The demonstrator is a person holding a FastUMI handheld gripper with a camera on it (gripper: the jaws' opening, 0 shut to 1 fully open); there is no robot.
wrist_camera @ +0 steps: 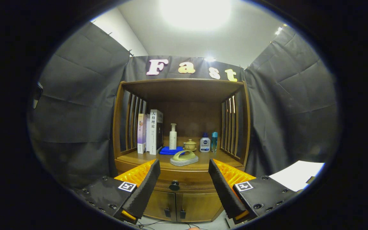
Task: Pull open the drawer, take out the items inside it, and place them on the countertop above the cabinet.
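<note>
1. drawer at lower centre: front flush with the cabinet, knob showing; contents hidden.
2. countertop holds a scrub brush near its front edge. fits a closed drawer awaiting opening, or one shut again after emptying.
3. gripper spread wide, holding nothing; knob lies between the fingers, beyond them.
4. behind the brush: books, pump bottle, blue cloth, lidded cup, two small bottles. path to the knob open.

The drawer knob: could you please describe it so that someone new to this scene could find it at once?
Start at the wooden cabinet against the black cloth wall. Below its countertop runs the closed drawer, and the drawer knob sits at its middle, beyond the open gripper, between its fingers. It is one round dark knob, while the doors below carry two small handles.
</note>
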